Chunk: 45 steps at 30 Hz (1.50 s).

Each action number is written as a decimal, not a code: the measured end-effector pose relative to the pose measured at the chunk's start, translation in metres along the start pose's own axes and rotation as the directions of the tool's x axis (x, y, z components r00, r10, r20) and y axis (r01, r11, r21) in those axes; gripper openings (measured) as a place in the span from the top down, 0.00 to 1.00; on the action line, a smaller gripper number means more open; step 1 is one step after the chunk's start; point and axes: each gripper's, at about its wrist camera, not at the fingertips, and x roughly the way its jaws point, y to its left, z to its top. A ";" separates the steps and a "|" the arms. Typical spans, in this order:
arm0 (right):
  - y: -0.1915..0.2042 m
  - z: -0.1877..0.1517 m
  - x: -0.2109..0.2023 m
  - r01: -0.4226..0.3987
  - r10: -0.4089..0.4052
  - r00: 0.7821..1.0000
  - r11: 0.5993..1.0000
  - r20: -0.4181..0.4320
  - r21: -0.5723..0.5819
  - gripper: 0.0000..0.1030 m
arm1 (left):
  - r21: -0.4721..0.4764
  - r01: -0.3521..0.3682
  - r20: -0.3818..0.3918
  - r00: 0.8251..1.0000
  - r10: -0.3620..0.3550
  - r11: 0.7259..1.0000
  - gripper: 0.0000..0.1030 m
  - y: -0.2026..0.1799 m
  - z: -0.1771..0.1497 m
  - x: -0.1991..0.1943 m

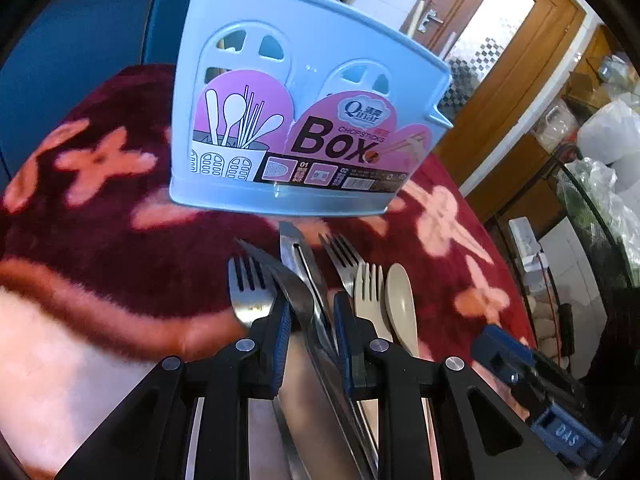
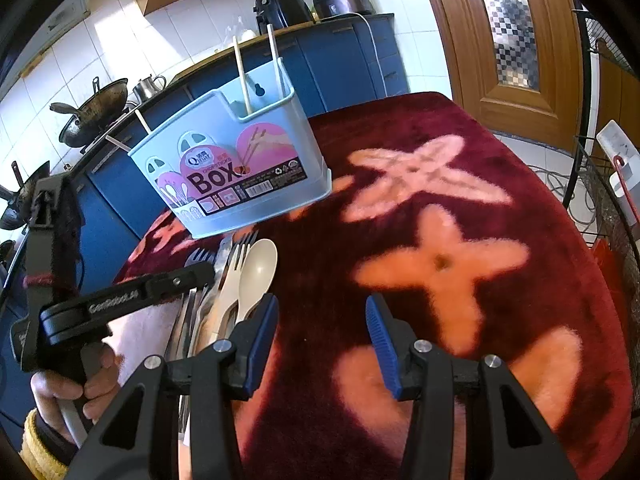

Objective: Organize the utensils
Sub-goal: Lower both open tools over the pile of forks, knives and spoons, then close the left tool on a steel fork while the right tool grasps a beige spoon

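Note:
A light blue utensil box (image 1: 304, 120) with a pink "Box" label stands on the red flowered cloth; in the right wrist view the box (image 2: 236, 172) holds chopsticks (image 2: 242, 74). In front of it lie metal forks (image 1: 248, 292), knives (image 1: 298, 276), a beige fork (image 1: 370, 296) and a beige spoon (image 1: 402, 300). My left gripper (image 1: 310, 320) has its jaws around the metal knives, narrowly apart; whether they clamp is unclear. My right gripper (image 2: 322, 324) is open and empty over bare cloth, right of the beige spoon (image 2: 258, 272).
The table edge falls off at the right, with a wire rack (image 2: 608, 200) beyond. A wooden door (image 2: 512, 40) stands behind. A blue kitchen counter (image 2: 328, 60) with woks and appliances runs at the back. The left gripper body (image 2: 120, 300) is in the right view.

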 end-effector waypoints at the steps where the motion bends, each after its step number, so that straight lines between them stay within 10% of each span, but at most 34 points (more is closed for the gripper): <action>1: 0.000 -0.001 0.001 0.001 -0.001 1.000 1.000 -0.002 -0.001 0.52 | -0.006 -0.001 0.000 1.000 0.001 1.000 0.82 0.001 0.001 0.002; 13: 0.013 -0.002 0.005 -0.004 0.004 1.000 1.000 -0.023 -0.015 0.52 | -0.039 0.060 0.051 0.997 -0.058 0.997 0.95 0.009 -0.003 -0.023; 25: 0.039 -0.001 0.021 -0.066 0.062 0.991 0.997 -0.116 -0.030 0.53 | 0.022 -0.028 0.183 0.983 0.023 0.999 0.95 0.018 -0.006 -0.070; 32: 0.049 0.001 0.036 -0.033 0.023 0.983 0.998 -0.181 -0.056 0.75 | 0.061 -0.053 0.250 0.967 0.036 0.997 0.95 0.021 -0.008 -0.088; 45: 0.048 0.014 0.055 -0.022 0.000 0.952 0.997 -0.306 -0.071 0.85 | 0.070 -0.062 0.296 0.954 0.038 0.996 0.95 0.022 -0.013 -0.098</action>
